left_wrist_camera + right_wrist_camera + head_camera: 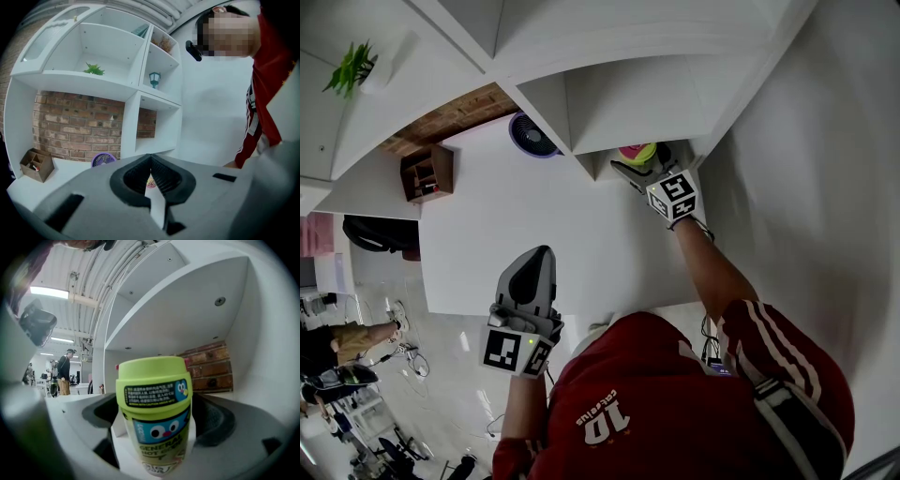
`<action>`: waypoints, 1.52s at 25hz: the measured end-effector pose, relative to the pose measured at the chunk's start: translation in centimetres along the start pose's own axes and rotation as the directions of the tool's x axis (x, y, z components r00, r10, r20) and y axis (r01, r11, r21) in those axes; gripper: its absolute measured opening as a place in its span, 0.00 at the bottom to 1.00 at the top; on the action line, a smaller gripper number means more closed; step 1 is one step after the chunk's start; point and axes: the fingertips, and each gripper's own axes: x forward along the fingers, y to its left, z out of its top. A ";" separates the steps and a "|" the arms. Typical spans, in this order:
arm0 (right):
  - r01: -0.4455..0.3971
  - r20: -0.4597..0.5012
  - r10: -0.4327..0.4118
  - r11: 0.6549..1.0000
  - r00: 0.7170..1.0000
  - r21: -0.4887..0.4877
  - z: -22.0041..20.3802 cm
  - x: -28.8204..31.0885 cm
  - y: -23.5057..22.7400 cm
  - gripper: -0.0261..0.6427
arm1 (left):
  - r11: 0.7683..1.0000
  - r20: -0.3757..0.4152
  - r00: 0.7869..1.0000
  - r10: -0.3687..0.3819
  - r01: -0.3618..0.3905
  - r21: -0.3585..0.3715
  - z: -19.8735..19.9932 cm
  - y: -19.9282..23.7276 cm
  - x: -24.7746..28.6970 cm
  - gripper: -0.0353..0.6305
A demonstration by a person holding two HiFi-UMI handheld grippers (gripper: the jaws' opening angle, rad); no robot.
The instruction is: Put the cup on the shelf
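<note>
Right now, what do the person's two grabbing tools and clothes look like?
The left tongs and right tongs are grey shells with dark ribbed pads, each carrying a cube of black-and-white square markers. The person wears a red shirt with white sleeve stripes.

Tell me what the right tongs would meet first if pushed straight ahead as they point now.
The green cup: it stands right between the open right tongs, inside the shelf compartment. Past it, the brick back wall would likely come next, though how far back it sits is unclear.
</note>
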 end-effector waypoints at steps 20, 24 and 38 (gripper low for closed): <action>0.097 -0.074 -0.100 0.994 0.992 -0.045 0.1 -8.0 2.8 0.75 | 0.999 0.108 0.994 -0.018 0.022 -0.043 -0.4 0.1 -4.4 0.05; 0.130 -0.082 -0.133 0.991 0.988 -0.042 1.7 -10.5 4.8 0.73 | 0.998 0.130 0.991 -0.037 0.042 -0.039 -0.3 0.1 -6.9 0.05; 0.224 -0.019 -0.224 0.975 0.974 0.005 10.7 -16.7 16.0 0.64 | 0.989 0.220 0.967 -0.131 0.143 -0.039 0.0 2.7 -17.7 0.05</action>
